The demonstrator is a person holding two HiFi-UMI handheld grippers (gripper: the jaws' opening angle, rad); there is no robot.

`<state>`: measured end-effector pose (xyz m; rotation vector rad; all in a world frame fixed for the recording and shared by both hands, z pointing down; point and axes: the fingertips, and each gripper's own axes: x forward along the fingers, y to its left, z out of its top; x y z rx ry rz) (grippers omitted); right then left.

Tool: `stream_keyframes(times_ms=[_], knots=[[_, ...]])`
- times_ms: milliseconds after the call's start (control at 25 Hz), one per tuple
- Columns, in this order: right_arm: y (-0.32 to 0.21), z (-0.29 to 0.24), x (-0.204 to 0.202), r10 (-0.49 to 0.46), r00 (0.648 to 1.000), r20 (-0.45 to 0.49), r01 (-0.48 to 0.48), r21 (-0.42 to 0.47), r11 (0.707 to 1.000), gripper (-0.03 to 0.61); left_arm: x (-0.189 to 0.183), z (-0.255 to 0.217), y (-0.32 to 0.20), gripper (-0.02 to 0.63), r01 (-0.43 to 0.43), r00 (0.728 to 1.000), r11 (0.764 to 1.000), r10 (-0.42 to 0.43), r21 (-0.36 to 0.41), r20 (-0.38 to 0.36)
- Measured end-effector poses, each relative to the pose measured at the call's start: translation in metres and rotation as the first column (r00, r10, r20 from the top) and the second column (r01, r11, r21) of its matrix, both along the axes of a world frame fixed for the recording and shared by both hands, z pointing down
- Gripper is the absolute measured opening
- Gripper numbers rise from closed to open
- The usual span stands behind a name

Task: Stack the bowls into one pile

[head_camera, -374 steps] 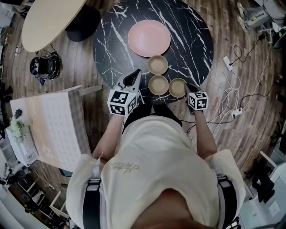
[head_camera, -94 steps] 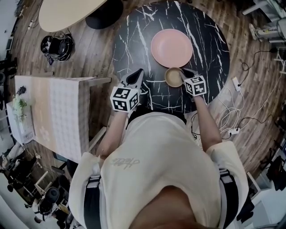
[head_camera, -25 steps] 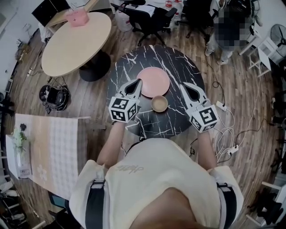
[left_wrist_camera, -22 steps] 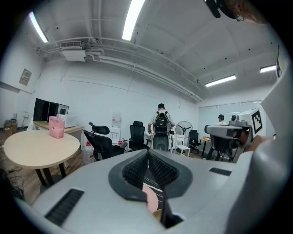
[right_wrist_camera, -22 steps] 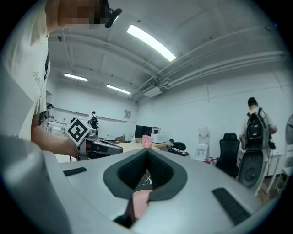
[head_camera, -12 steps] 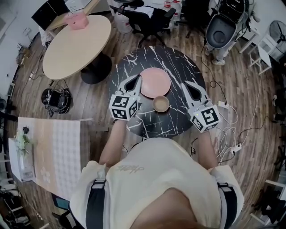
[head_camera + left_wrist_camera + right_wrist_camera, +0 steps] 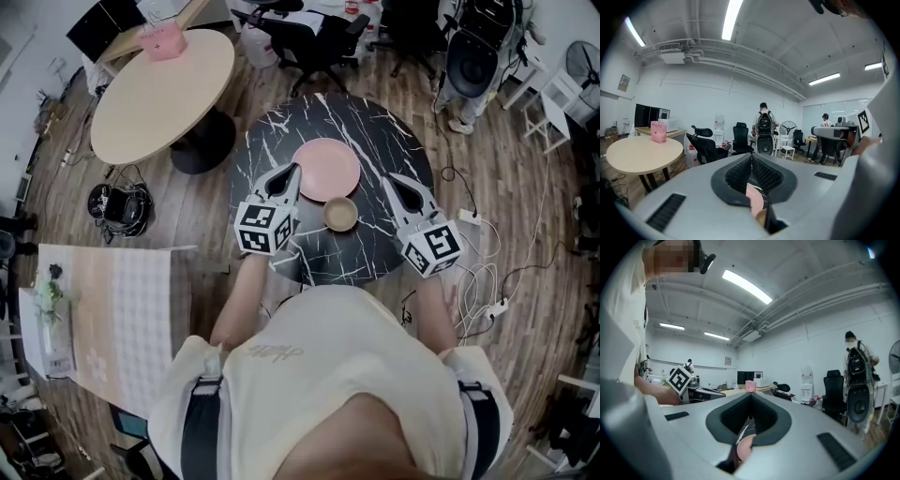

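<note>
A pile of tan bowls (image 7: pixel 340 215) stands on the round black marble table (image 7: pixel 375 141), just in front of a pink plate (image 7: pixel 325 170). My left gripper (image 7: pixel 292 172) hovers left of the pile, shut and holding nothing. To the right of the pile my right gripper (image 7: pixel 394 180) is raised, also shut and holding nothing. In the left gripper view the shut jaws leave a slit showing the pink plate (image 7: pixel 757 201) and a bowl's rim (image 7: pixel 761 218). In the right gripper view the pink plate (image 7: pixel 744 447) shows below the shut jaws.
A beige round table (image 7: pixel 159 94) stands at the upper left with a pink bag (image 7: pixel 159 39) on it. Office chairs (image 7: pixel 314 37) stand behind the marble table. White cables and a power strip (image 7: pixel 480 272) lie on the wooden floor at the right. A black bag (image 7: pixel 117 204) lies on the floor at the left.
Three bowls that stood apart 15 s ago now form one pile. Since 3.8 s ago both grippers have lifted away from the bowls; over the last second they barely move.
</note>
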<state>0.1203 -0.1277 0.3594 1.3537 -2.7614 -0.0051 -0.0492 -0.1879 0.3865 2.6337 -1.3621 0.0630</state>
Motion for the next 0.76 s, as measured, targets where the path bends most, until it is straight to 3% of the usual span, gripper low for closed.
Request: stream_keyframes(times_ms=[200,400,760], knots=[[0.002,0.004,0.003,-0.002,0.999,0.038,0.003,-0.026,1.000,0.006,-0.002,0.006,0.003,0.020,0.008,1.000,1.000,-0.009,-0.014,-0.009],[0.006,0.008,0.000,-0.004,0.999,-0.032,0.003,-0.018,1.000,0.006,-0.004,0.005,0.006,0.020,0.014,1.000,1.000,-0.014,-0.014,-0.026],[0.010,0.008,-0.002,0.005,1.000,-0.013,-0.005,-0.022,1.000,0.006,-0.008,0.011,0.010,0.021,0.013,1.000,1.000,-0.014,-0.023,-0.022]])
